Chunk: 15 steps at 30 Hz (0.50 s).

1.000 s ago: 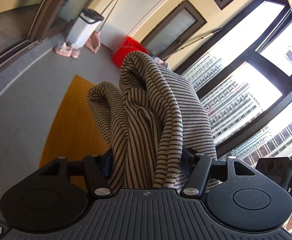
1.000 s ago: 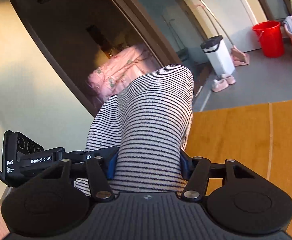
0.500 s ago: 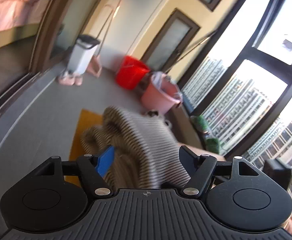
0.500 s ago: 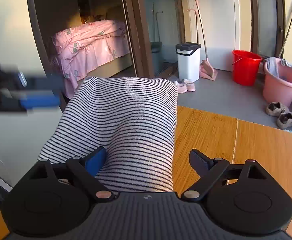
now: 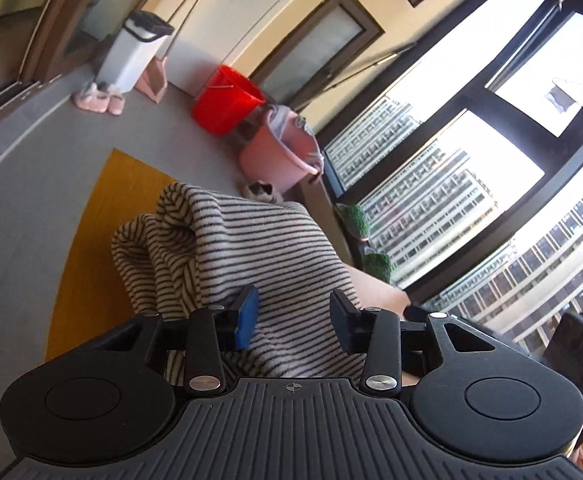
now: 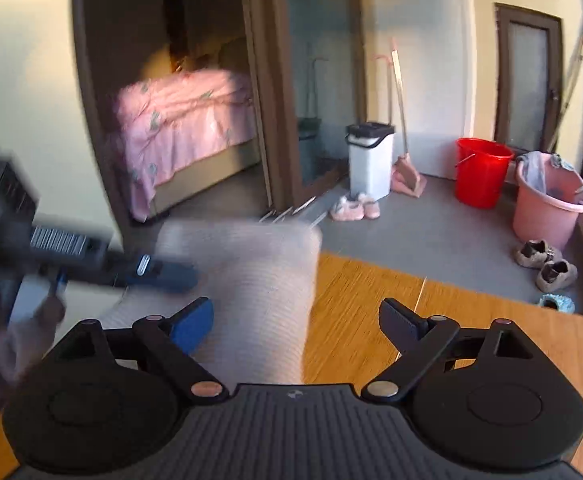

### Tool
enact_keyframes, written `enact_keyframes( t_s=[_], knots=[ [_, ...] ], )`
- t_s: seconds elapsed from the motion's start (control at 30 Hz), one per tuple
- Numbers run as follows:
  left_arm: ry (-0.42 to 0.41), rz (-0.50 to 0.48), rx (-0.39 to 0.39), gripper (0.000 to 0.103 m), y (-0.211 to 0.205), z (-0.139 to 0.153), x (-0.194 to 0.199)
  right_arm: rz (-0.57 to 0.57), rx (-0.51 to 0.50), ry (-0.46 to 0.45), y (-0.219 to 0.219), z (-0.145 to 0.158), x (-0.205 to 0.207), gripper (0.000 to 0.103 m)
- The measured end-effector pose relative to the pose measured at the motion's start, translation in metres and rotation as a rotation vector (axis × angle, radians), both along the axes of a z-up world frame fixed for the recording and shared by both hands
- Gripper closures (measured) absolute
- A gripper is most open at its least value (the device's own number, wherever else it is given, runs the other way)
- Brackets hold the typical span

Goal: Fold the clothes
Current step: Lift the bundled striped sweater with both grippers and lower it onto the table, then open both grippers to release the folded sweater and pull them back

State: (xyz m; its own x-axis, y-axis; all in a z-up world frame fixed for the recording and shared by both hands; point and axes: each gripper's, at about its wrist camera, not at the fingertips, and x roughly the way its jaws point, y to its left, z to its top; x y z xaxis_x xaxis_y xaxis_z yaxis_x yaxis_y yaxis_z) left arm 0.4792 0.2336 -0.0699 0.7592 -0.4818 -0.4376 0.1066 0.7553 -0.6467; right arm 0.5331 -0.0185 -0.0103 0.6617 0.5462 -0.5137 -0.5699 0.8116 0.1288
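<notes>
A black-and-white striped garment point(image 5: 259, 248) lies bunched in folds on the wooden table point(image 5: 91, 248), just below and ahead of my left gripper point(image 5: 294, 318). Its jaws are closing, with cloth showing between them but no pad pressing on it. In the right wrist view the same garment point(image 6: 259, 280) is blurred. It sits between the wide-apart fingers of my right gripper point(image 6: 295, 311), close to the blue left pad point(image 6: 193, 326) and not gripped. The left gripper point(image 6: 51, 248) and the hand point(image 6: 11, 344) holding it show blurred at the left.
On the grey floor beyond the table stand a red bucket point(image 6: 481, 178), a pink bucket point(image 6: 547, 200) with cloth in it, a white bin point(image 6: 371, 160), pink slippers point(image 6: 355, 208) and shoes point(image 6: 547, 264). A bed with a pink cover point(image 6: 183, 120) lies through the doorway. Large windows point(image 5: 451, 168) fill the right.
Both grippers held the striped garment up a second ago and have let it go; it now lies lower on the table. The right jaws spread wide; the left jaws widened, then narrowed.
</notes>
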Motion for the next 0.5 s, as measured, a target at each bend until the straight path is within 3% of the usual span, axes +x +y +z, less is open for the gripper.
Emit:
enact_keyframes(
  t_s=[0.07,0.23,0.33,0.5],
  knots=[
    [-0.011,-0.001,0.033,0.059,-0.006,0.0,-0.001,-0.041,0.038,0.017,0.004,0.004,0.024,0.012],
    [-0.018,-0.003,0.05,0.059,-0.01,-0.001,0.0,-0.08,-0.096,0.096,0.038,-0.028,0.084,0.012],
    [-0.022,-0.006,0.049,0.06,-0.01,-0.003,0.0,-0.116,-0.21,0.038,0.051,-0.047,0.083,0.009],
    [-0.034,-0.004,0.063,0.06,-0.014,-0.004,0.002,-0.151,-0.188,0.003,0.037,-0.035,0.06,0.009]
  ],
)
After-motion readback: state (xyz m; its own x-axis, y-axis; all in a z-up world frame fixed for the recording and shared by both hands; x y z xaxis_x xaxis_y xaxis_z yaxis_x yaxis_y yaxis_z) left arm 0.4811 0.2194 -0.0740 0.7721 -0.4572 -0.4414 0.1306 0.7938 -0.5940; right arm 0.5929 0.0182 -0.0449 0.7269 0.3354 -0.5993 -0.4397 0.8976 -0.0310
